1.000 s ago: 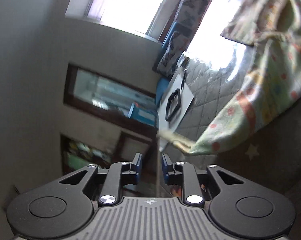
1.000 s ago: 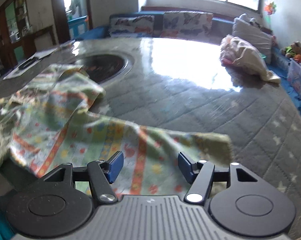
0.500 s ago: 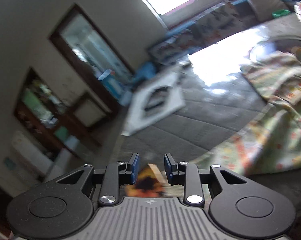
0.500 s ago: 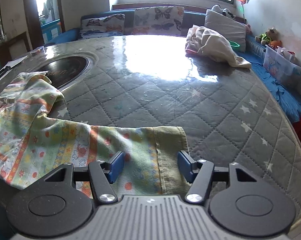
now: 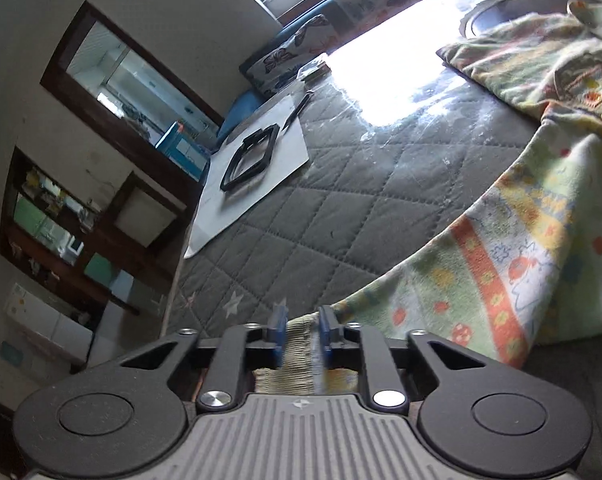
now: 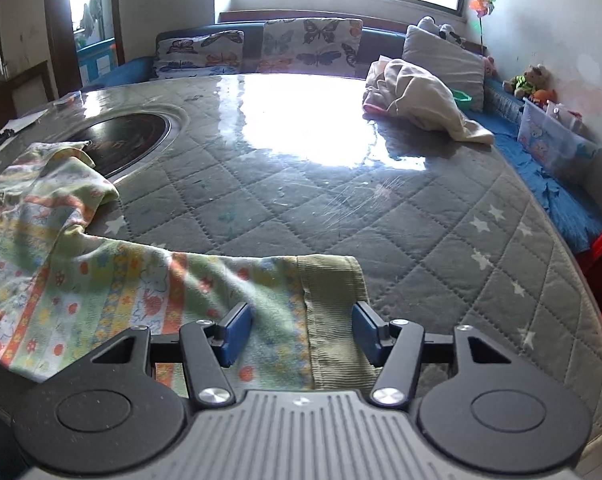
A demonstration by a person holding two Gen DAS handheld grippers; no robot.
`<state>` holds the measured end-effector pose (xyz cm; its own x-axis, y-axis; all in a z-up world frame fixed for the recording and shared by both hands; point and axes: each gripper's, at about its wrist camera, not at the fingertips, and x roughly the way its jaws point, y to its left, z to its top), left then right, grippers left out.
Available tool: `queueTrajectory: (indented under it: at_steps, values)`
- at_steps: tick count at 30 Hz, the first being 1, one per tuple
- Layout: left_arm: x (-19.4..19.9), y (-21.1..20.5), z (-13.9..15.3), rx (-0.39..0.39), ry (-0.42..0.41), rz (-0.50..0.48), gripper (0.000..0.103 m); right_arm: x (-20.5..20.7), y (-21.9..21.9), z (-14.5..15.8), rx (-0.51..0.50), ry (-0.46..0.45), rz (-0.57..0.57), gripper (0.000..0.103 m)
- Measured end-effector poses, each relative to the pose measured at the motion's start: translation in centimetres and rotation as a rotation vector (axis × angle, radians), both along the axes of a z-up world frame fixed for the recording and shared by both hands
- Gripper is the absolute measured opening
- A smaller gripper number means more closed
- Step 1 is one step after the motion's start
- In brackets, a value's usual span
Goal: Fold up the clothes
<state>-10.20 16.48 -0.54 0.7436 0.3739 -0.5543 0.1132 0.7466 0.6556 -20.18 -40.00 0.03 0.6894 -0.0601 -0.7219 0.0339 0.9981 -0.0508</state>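
A patterned green child's garment (image 6: 113, 280) with orange stripes lies crumpled on the grey quilted table (image 6: 381, 216). Its ribbed olive cuff (image 6: 333, 312) lies between the fingers of my right gripper (image 6: 299, 330), which is open just above the cloth near the table's front edge. In the left wrist view the same garment (image 5: 521, 264) spreads to the right. My left gripper (image 5: 301, 334) is shut on another ribbed cuff (image 5: 297, 360) of it, low at the table's left edge.
A cream pile of clothes (image 6: 417, 100) lies at the far right of the table. A round dark inset (image 6: 121, 140) is at the left. A white sheet with a black frame (image 5: 249, 160) lies at the left edge. Cushions (image 6: 309, 44) line the bench behind.
My left gripper swung down from facing the room to the table's edge and closed on the cuff. My right gripper drew back a little over the other cuff, staying open.
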Motion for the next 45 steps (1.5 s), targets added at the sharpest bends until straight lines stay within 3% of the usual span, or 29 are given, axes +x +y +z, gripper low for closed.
queueTrajectory:
  at_steps: [5, 8, 11, 13, 15, 18, 21, 23, 25, 29, 31, 34, 37, 40, 45]
  values:
    - [2.3, -1.2, -1.2, 0.091, -0.018, -0.020, 0.009, 0.4, -1.2, 0.0, -0.014, -0.005, -0.051, 0.061]
    - [3.8, -1.5, -1.6, 0.115, -0.022, -0.010, 0.010, 0.5, -1.8, -0.3, 0.024, 0.007, -0.052, 0.056]
    - [4.5, -1.6, -1.8, 0.128, -0.025, 0.003, 0.010, 0.5, -1.7, -0.2, 0.033, 0.006, -0.034, 0.041]
    - [4.7, -1.7, -1.9, 0.139, -0.027, 0.011, 0.012, 0.5, -1.6, -0.2, 0.030, 0.000, -0.029, 0.022]
    - [4.8, -1.8, -1.9, 0.146, -0.027, 0.015, 0.013, 0.7, -1.5, -0.1, 0.010, -0.002, -0.033, 0.011]
    - [4.8, -2.1, -1.8, 0.141, -0.024, 0.012, 0.013, 0.8, -1.0, -0.1, -0.076, -0.002, -0.034, 0.008]
    - [3.9, -3.2, -1.6, 0.129, -0.029, -0.038, 0.015, 1.0, -1.3, -0.1, -0.169, 0.006, -0.071, 0.008]
    - [3.8, -3.8, -1.9, 0.164, -0.030, -0.058, 0.015, 1.1, -1.6, 0.2, -0.170, 0.011, -0.072, 0.009]
    - [3.9, -3.9, -1.6, 0.155, -0.020, -0.058, 0.017, 1.0, -1.9, 0.9, -0.149, 0.006, -0.067, 0.022]
    - [4.0, -3.4, 1.3, 0.055, -0.031, -0.039, 0.037, 0.9, -2.0, 3.9, 0.010, -0.051, -0.017, 0.022]
    - [3.8, -3.8, 3.1, 0.027, -0.075, -0.048, 0.058, 1.9, -1.2, 5.0, 0.098, -0.050, 0.060, 0.025]
    - [3.4, -5.0, 5.7, -0.011, -0.144, -0.067, 0.061, 4.1, 0.7, 5.4, 0.225, -0.024, 0.162, 0.040]
    - [3.2, -7.1, 7.4, -0.099, -0.151, -0.133, 0.061, 6.4, 2.4, 5.3, 0.355, 0.009, 0.244, 0.050]
    - [2.7, -10.3, 8.1, -0.185, -0.144, -0.244, 0.061, 9.3, 4.6, 4.2, 0.441, 0.056, 0.275, 0.050]
    - [2.7, -16.2, 7.2, -0.337, -0.059, -0.432, 0.061, 12.7, 6.5, 2.3, 0.525, 0.086, 0.260, 0.050]
